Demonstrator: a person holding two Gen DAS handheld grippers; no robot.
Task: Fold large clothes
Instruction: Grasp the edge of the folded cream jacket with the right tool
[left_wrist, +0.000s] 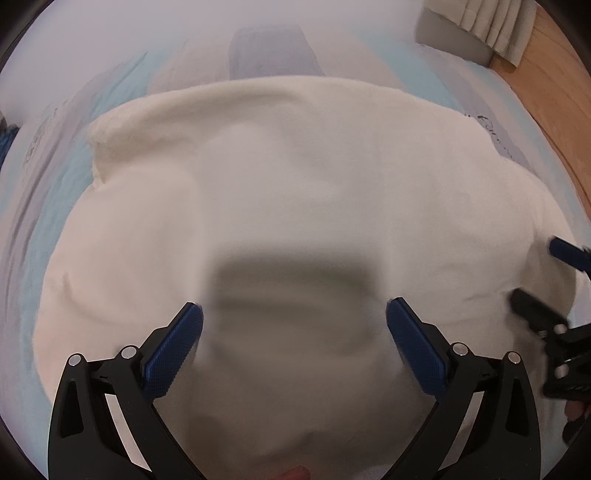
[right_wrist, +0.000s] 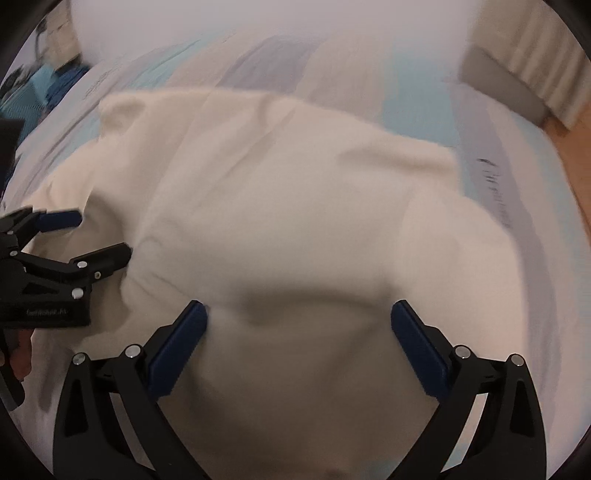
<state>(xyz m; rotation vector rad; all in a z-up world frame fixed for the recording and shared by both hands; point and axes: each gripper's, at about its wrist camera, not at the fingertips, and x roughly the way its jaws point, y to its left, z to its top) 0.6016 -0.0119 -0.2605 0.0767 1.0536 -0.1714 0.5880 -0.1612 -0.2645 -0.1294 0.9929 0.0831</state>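
Below the left gripper (left_wrist: 294, 347), jaws spread wide and empty, the cream garment (left_wrist: 295, 177) lies flat on the bed (left_wrist: 122, 85), stretching toward 12 o'clock; the right gripper shows at 3 o'clock. Right wrist view: right gripper (right_wrist: 299, 350) likewise agape over near cloth, left gripper at 9 o'clock. Both appear equally near the near edge.

Both wrist views look down close over the cream garment (left_wrist: 295, 177) (blurred); each glimpses the other tool.
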